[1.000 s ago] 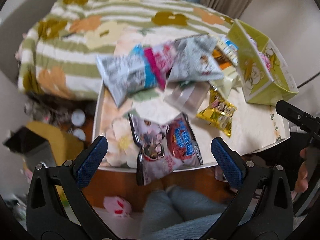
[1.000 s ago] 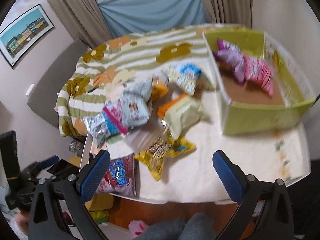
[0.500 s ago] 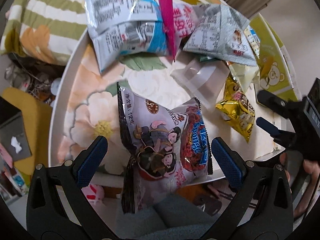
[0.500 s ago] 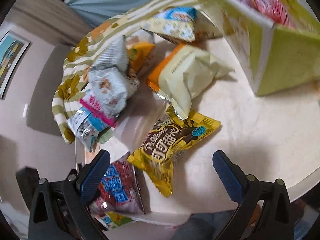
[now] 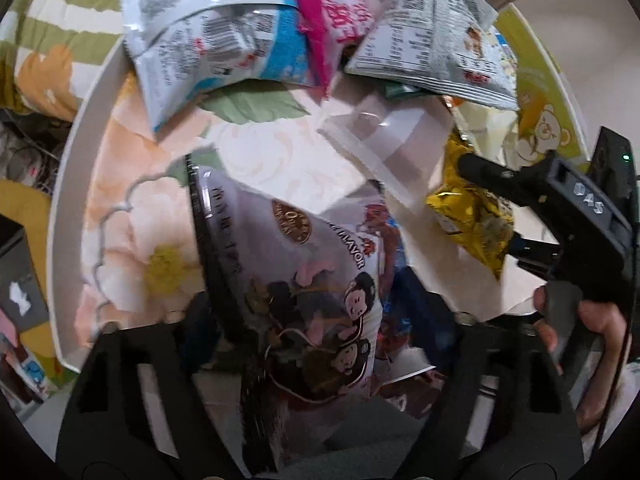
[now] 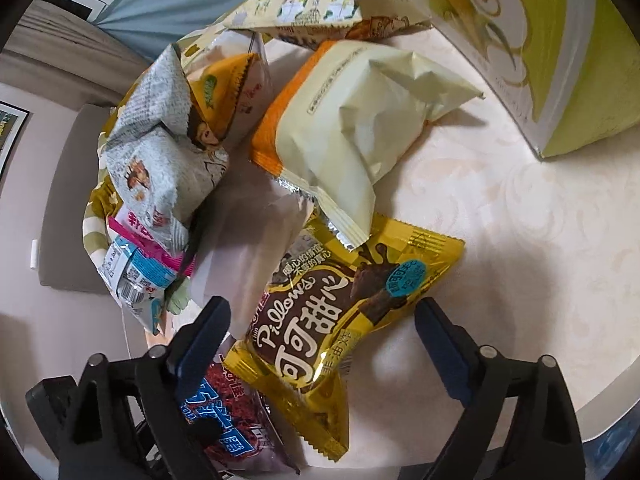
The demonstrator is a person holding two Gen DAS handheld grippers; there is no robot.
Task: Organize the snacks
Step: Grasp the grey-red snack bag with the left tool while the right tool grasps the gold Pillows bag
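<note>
1. Left wrist view, left side: a pale round table with a floral cloth carries the snacks; a striped flowered cover lies beyond its rim at the upper left.
2. Upper centre: a silver and blue packet with a pink strip lies beside a grey printed packet.
3. Lower centre: the left gripper straddles a pale cartoon-print snack bag; its jaws are closing with the bag between them, and blur hides whether the pads touch it.
4. Right side: a crumpled clear wrapper lies above a gold packet, and the other tool, held in a hand, reaches towards that packet.
5. Right wrist view, left side: a grey packet rests on an orange one.
6. Centre: a cream packet with an orange edge overlaps a yellow "Pillows" chocolate bag.
7. Lower centre: the right gripper stands either side of the yellow bag, jaws closing, pads clear of it.
8. Upper right: a yellow-green box with a bear print stands on the table.
</note>
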